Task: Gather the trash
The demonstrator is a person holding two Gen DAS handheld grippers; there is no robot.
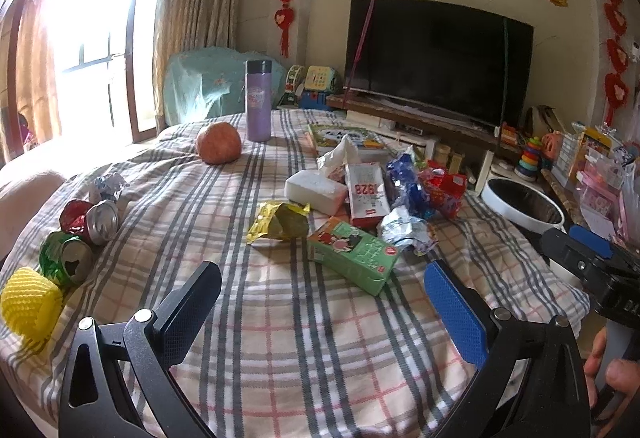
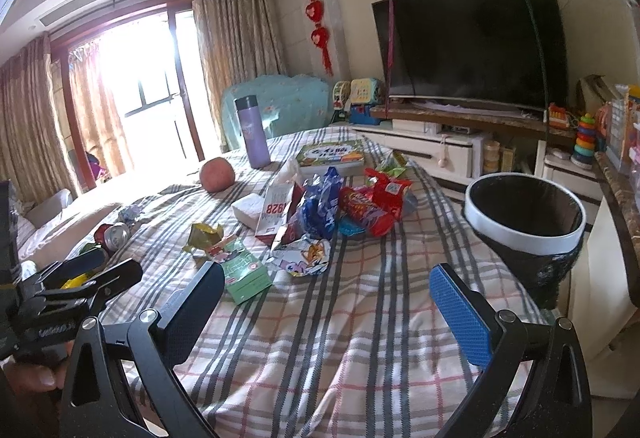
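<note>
Checked cloth covers the desk [image 1: 280, 318], where the green carton [image 1: 352, 254] lies slantwise just ahead of the left tool [image 1: 320, 302], nearer it than the right tool [image 2: 324, 302], both spread empty.

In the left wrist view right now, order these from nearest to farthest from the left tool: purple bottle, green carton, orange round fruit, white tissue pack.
1. Green cardboard carton, just ahead of the left tool, slightly right.
2. White tissue pack, mid-table.
3. Orange round fruit, farther back, left.
4. Purple insulated bottle, upright at the far edge.
</note>
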